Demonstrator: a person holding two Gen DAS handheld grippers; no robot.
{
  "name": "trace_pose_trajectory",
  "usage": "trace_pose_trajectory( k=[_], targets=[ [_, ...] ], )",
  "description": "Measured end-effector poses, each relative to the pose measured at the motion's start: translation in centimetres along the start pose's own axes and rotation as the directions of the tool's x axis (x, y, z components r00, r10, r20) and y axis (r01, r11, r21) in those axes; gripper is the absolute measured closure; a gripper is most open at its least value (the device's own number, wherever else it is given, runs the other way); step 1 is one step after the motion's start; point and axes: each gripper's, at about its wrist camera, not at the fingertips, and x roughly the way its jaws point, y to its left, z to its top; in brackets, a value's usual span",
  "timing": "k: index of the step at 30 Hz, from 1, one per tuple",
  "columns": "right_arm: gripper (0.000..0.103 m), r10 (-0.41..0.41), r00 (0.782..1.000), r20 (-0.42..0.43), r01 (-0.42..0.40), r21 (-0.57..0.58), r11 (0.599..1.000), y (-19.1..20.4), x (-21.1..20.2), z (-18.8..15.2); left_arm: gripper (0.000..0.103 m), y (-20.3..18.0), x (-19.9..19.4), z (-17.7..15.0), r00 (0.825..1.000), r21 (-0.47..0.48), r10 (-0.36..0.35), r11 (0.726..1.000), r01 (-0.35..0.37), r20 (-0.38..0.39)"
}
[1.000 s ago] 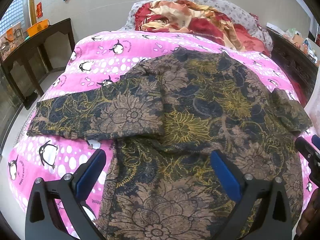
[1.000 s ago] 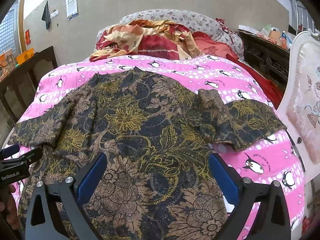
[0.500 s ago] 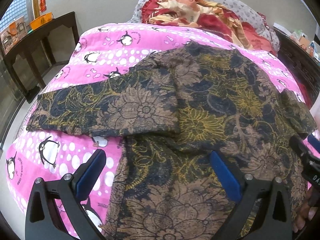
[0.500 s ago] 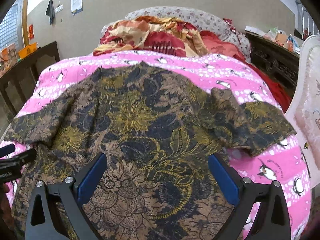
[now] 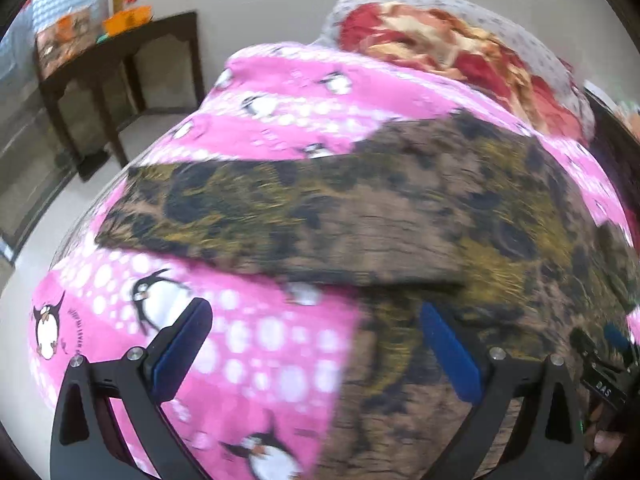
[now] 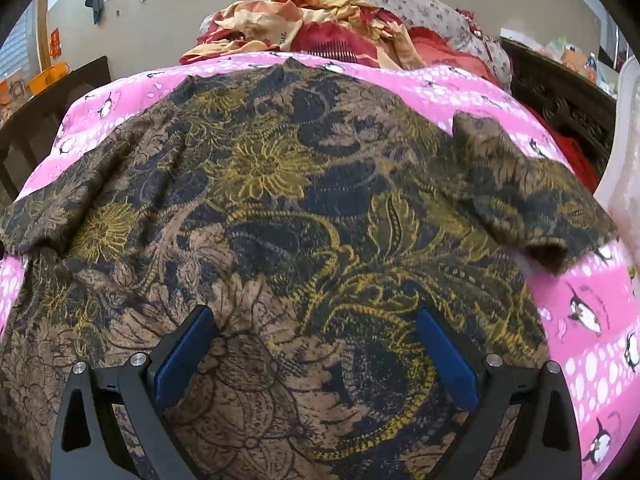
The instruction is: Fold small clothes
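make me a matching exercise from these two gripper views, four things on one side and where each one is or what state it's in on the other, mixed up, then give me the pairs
Things:
1. floral shirt
2. penguin bedspread
3. left gripper
4. red and cream blanket

Places or states:
A. bunched at the head of the bed
B. pink, covering the mattress under the garment
C. spread flat with both sleeves out to the sides
D. open, over the garment's left edge, holding nothing

Pairs: 1-C, 2-B, 3-D, 4-A
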Motion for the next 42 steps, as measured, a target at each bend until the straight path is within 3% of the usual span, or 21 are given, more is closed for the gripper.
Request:
trace_pose_trajectory(
  k=[3,5,7,8,11,12,13,14,16,17,18,22,24,26,28,29,30,34,37,40,42],
  targets=[
    [0.000,0.004,1.000,0.007,-0.003,-0.012,1.000,0.2,-0.1,-0.3,0.000,3.4,-0.2,1.2,1.000,-0.065,-0.029,0.997,0.030,0.012],
    [0.000,0.008,1.000,0.011,-0.008,-0.019,1.000,0.2,-0.1,-0.4,0.000,7.3,-0.2,2.2,0.996,-0.167,-0.083,0.982,0.084,0.014],
    [0.000,0.009,1.000,0.009,-0.009,-0.022,1.000,0.2,-0.2,-0.5,0.000,12.2,0.5,3.1,0.984,-0.334,-0.181,0.927,0.172,0.005],
    [0.000,0.009,1.000,0.008,-0.009,-0.024,1.000,0.2,-0.1,-0.5,0.000,14.4,0.8,3.2,0.973,-0.414,-0.231,0.885,0.216,0.013],
    [0.000,0.008,1.000,0.002,-0.008,-0.030,1.000,0.4,0.0,-0.4,0.000,19.2,2.3,3.0,0.952,-0.566,-0.307,0.782,0.262,0.017],
    [0.000,0.008,1.000,0.000,-0.008,-0.032,0.999,0.5,0.0,-0.4,0.000,20.3,3.2,2.8,0.936,-0.602,-0.351,0.743,0.293,0.023],
    [0.000,0.007,1.000,0.000,-0.007,-0.035,0.999,0.6,0.1,-0.4,0.003,21.4,4.4,2.6,0.913,-0.650,-0.407,0.684,0.330,0.035],
    [0.000,0.007,1.000,0.000,-0.007,-0.038,0.999,0.6,0.1,-0.4,0.005,21.8,4.9,2.6,0.901,-0.670,-0.431,0.656,0.347,0.045],
    [0.000,0.011,1.000,0.002,-0.011,-0.044,0.999,0.7,0.1,-0.5,0.005,21.7,5.6,3.1,0.874,-0.668,-0.482,0.631,0.394,0.061],
    [0.000,0.014,1.000,0.003,-0.014,-0.048,0.999,0.8,0.1,-0.5,0.005,21.5,6.0,3.3,0.870,-0.669,-0.490,0.626,0.400,0.061],
    [0.000,0.016,1.000,0.001,-0.016,-0.052,0.999,0.9,0.2,-0.5,0.005,21.7,6.4,3.3,0.868,-0.678,-0.492,0.617,0.400,0.065],
    [0.000,0.014,1.000,0.001,-0.014,-0.065,0.998,1.1,0.2,-0.5,0.005,22.8,7.6,2.8,0.864,-0.736,-0.487,0.537,0.412,0.128],
    [0.000,0.019,1.000,0.002,-0.019,-0.063,0.998,1.1,0.1,-0.6,0.006,22.9,7.4,2.9,0.871,-0.730,-0.470,0.543,0.414,0.145],
    [0.000,0.019,1.000,0.001,-0.019,-0.063,0.998,1.1,0.2,-0.5,0.020,23.0,7.5,3.1,0.891,-0.723,-0.433,0.572,0.387,0.134],
    [0.000,0.018,1.000,0.001,-0.018,-0.065,0.998,1.0,0.1,-0.5,0.059,23.3,7.6,3.0,0.917,-0.729,-0.387,0.600,0.328,0.094],
    [0.000,0.019,1.000,0.002,-0.018,-0.064,0.998,1.0,0.2,-0.5,0.070,23.6,7.8,2.9,0.928,-0.735,-0.365,0.611,0.295,0.069],
    [0.000,0.019,1.000,0.002,-0.019,-0.063,0.998,1.0,0.1,-0.5,0.088,23.6,7.9,2.9,0.940,-0.733,-0.340,0.630,0.257,0.037],
    [0.000,0.018,1.000,0.001,-0.018,-0.064,0.998,1.1,0.2,-0.5,0.094,23.2,5.7,3.8,0.963,-0.677,-0.270,0.709,0.197,-0.002],
    [0.000,0.023,1.000,0.001,-0.023,-0.060,0.998,1.1,0.1,-0.5,0.094,23.3,0.7,7.7,0.989,-0.575,-0.110,0.804,0.149,0.102],
    [0.000,0.029,1.000,0.000,-0.029,-0.056,0.998,1.0,0.2,-0.5,0.094,25.5,-4.9,11.2,0.968,-0.552,0.041,0.827,0.105,0.246],
    [0.000,0.028,1.000,0.000,-0.028,-0.057,0.998,1.0,0.2,-0.5,0.094,26.3,-7.0,12.6,0.952,-0.546,0.095,0.834,0.084,0.291]
  ],
)
